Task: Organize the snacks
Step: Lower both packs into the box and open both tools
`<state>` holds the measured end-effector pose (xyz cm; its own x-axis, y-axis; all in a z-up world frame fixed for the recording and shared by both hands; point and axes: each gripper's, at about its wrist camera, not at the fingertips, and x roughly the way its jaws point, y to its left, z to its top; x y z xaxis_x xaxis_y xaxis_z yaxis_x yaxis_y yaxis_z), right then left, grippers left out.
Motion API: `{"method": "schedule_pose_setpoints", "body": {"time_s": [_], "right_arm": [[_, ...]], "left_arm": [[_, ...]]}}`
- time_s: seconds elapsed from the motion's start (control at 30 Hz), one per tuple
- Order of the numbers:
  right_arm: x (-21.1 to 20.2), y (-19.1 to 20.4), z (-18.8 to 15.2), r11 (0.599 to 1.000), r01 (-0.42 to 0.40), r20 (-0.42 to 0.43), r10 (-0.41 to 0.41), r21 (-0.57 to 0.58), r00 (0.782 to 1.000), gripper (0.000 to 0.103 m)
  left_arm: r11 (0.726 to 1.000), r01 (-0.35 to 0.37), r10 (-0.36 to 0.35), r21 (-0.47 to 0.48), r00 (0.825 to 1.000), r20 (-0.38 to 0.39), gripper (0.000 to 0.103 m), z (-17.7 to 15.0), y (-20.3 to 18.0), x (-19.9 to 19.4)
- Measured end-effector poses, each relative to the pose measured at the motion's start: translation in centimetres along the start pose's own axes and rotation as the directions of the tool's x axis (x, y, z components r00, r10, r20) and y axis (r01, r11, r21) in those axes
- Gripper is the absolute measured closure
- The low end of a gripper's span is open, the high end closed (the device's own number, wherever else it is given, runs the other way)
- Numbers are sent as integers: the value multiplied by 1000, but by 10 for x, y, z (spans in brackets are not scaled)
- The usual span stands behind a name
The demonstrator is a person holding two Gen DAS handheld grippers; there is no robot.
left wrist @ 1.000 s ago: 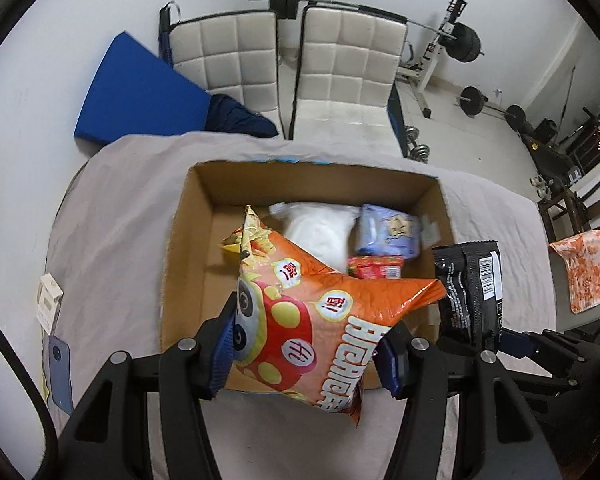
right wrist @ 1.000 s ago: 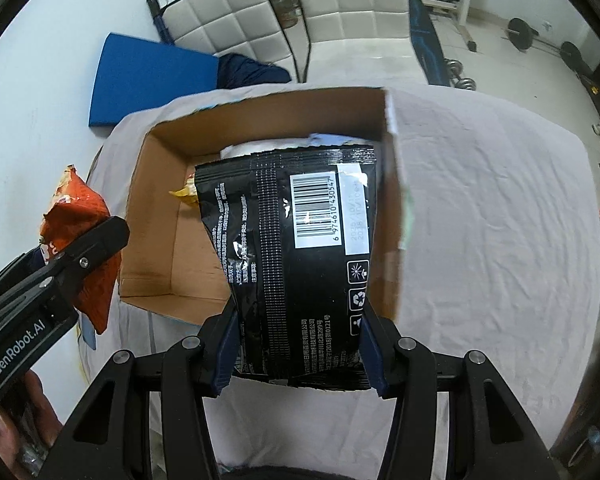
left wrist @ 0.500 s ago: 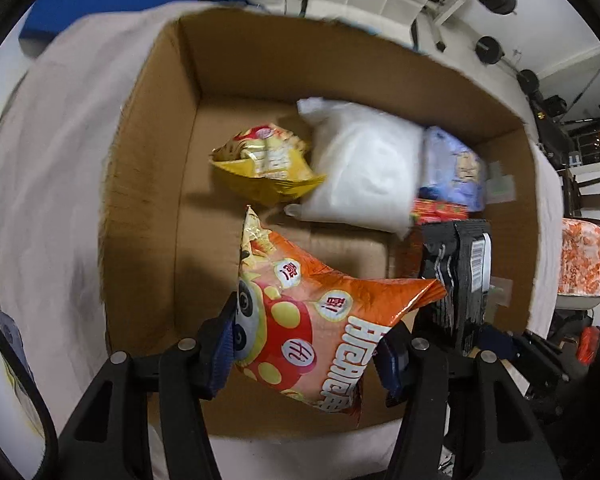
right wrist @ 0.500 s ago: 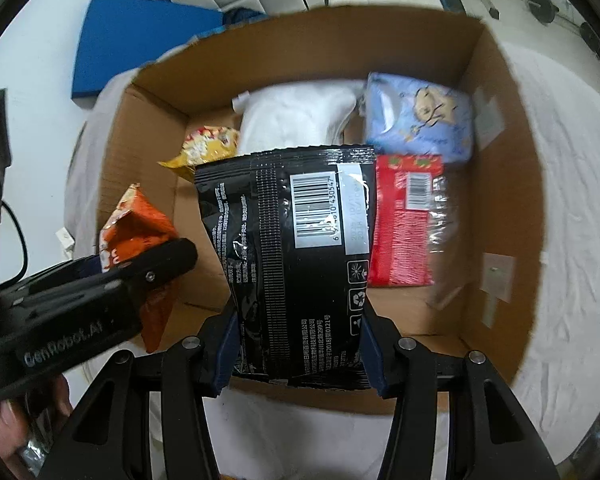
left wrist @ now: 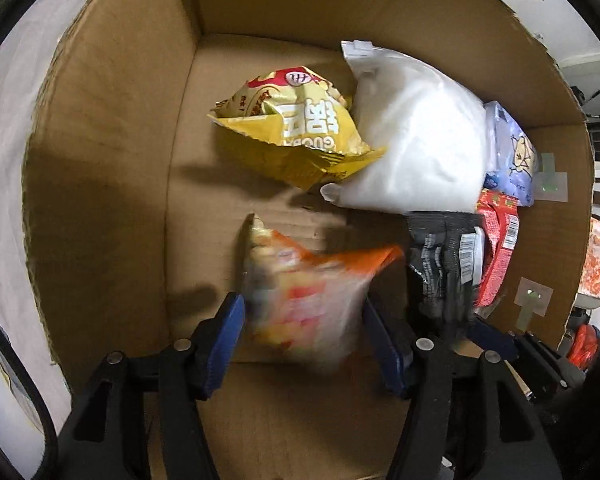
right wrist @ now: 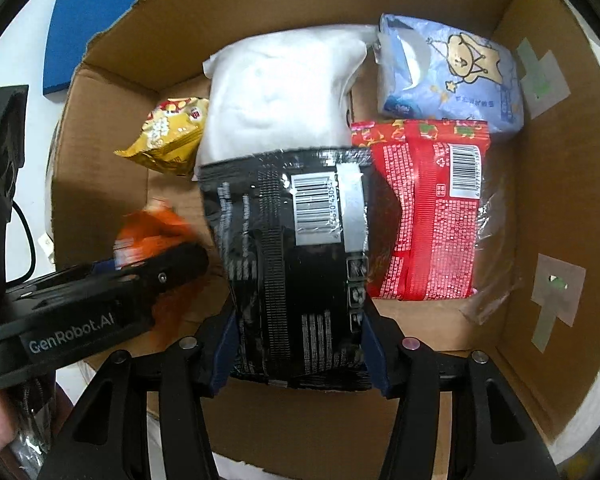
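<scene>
Both grippers are down inside the cardboard box [left wrist: 112, 128] [right wrist: 560, 208]. An orange snack bag [left wrist: 308, 292] sits blurred between the fingers of my left gripper [left wrist: 304, 344]; the blue pads stand slightly off its sides, so the grip is unclear. My right gripper [right wrist: 296, 352] is shut on a black snack bag [right wrist: 300, 264] with a barcode, held above the box floor. The left gripper body [right wrist: 80, 300] and the orange bag [right wrist: 156, 232] show at the left of the right wrist view. The black bag [left wrist: 448, 264] hangs just right of the orange one.
On the box floor lie a yellow snack bag [left wrist: 296, 128] [right wrist: 168, 132], a white pouch [left wrist: 416, 136] [right wrist: 280, 92], a light blue packet [right wrist: 448, 76] and a red packet [right wrist: 428, 208]. Bare cardboard floor shows at the left [left wrist: 196, 240]. A blue mat [right wrist: 88, 24] lies beyond the box.
Both grippers dropped from above the box to deep inside it. The orange bag is now blurred and lower between the left fingers, which look a little wider. The black bag stays clamped.
</scene>
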<state>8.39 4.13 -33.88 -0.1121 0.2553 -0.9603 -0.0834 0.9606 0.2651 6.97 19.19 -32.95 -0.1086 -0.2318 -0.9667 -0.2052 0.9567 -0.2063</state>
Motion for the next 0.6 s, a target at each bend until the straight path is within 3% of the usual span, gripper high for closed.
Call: {"method": "schedule_pose_setpoints", "body": {"time_s": [0.1,0.27,0.33,0.43,0.5,0.6], "right_arm": [[4,-3,1,1000,4,-11,-4,-4,1000,41],[-1,-3,1,999,33,6,-33,-22,999,23],[-7,-2,0,998,54,20,-54,-29,998,22],[-16,-6,-2,996,80,43,-78,-29,996,14],[-23,-11,-5,995,92,55,-90,-24,994,14],[-33,-18,-6,994,113,79,-111,-16,991,14]], "left_arm": [[1000,-19,19,-2,1000,18,42,-1,-1,-1],[999,-50,50,3,996,74,36,-9,-2,-19],[998,-65,64,6,993,103,27,-12,-6,-27],[995,-95,91,22,985,147,24,-20,-13,-40],[992,-123,116,30,977,180,13,-24,-18,-48],[990,-139,128,32,968,218,9,-31,-25,-59]]}}
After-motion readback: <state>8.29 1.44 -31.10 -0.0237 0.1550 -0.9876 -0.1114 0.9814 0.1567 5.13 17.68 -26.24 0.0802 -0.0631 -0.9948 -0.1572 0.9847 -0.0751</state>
